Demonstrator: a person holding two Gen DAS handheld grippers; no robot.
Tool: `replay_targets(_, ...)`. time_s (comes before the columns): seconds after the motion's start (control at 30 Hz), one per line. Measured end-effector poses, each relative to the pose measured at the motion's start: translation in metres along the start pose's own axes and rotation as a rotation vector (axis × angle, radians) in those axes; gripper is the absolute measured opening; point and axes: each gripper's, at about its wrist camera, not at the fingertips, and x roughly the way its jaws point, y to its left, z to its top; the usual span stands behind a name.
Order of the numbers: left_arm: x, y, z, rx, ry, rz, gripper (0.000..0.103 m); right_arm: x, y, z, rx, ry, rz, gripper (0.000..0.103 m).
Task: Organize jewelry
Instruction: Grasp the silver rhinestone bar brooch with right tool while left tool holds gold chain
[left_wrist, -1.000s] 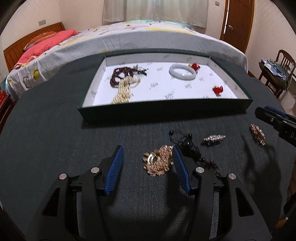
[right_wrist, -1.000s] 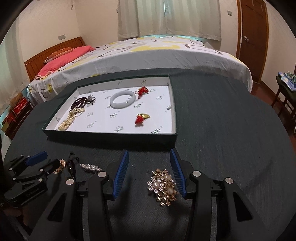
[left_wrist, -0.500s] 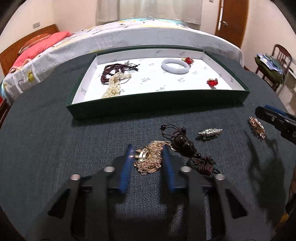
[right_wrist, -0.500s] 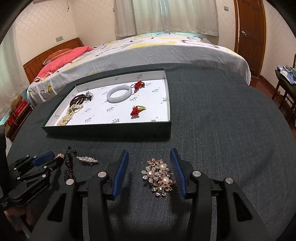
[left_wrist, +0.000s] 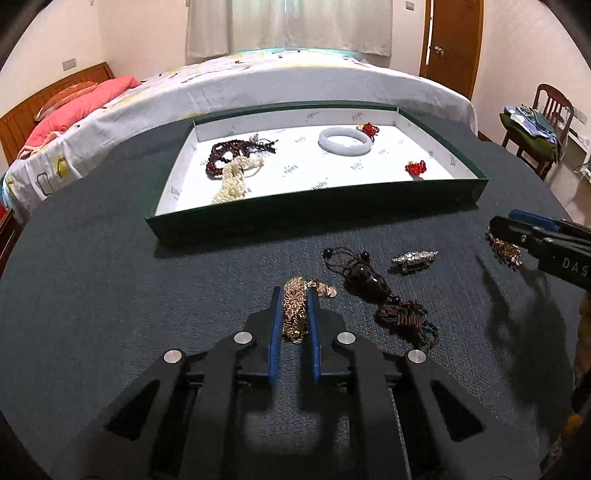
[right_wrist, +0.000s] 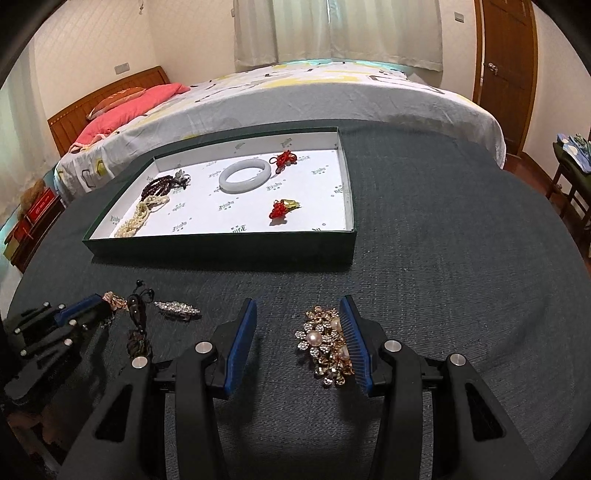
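Note:
My left gripper (left_wrist: 294, 295) is shut on a gold chain necklace (left_wrist: 295, 314) on the dark cloth. A dark beaded pendant with a tassel (left_wrist: 373, 286) and a silver brooch (left_wrist: 413, 257) lie to its right. My right gripper (right_wrist: 298, 314) is open around a gold and pearl brooch (right_wrist: 327, 341), which lies against the right finger. The green tray (right_wrist: 221, 245) with a white liner holds a white bangle (right_wrist: 246, 175), pearl strands (right_wrist: 142, 216), dark red beads (right_wrist: 159, 184) and two red ornaments (right_wrist: 282, 208).
The table is round under a dark cloth (right_wrist: 443, 277). A bed (right_wrist: 295, 92) stands just behind it. A wooden chair (left_wrist: 535, 122) with clothes stands at the right. A wooden door (right_wrist: 506, 66) is at the back right.
My left gripper has closed on the gold chain necklace. My right gripper has shifted so the pearl brooch now lies against its right finger; it stays open.

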Motion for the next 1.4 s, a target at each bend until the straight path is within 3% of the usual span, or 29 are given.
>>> replay_targets(0.47,-0.014,0.017,-0.001,-0.027,-0.024,0.031,0.012,0.001,0.014,0.001,-0.03,0.005,0.014,0.046)
replay_targets(1.03,-0.024,0.047,-0.001,-0.085,-0.037,0.081,0.012,0.013,0.065,0.002,-0.111,0.029,0.094,0.046)
replay_targets(1.4,-0.022,0.05,-0.003,-0.095,-0.028,0.082,0.012,0.034,0.085,-0.004,-0.141,0.066,0.089,0.046)
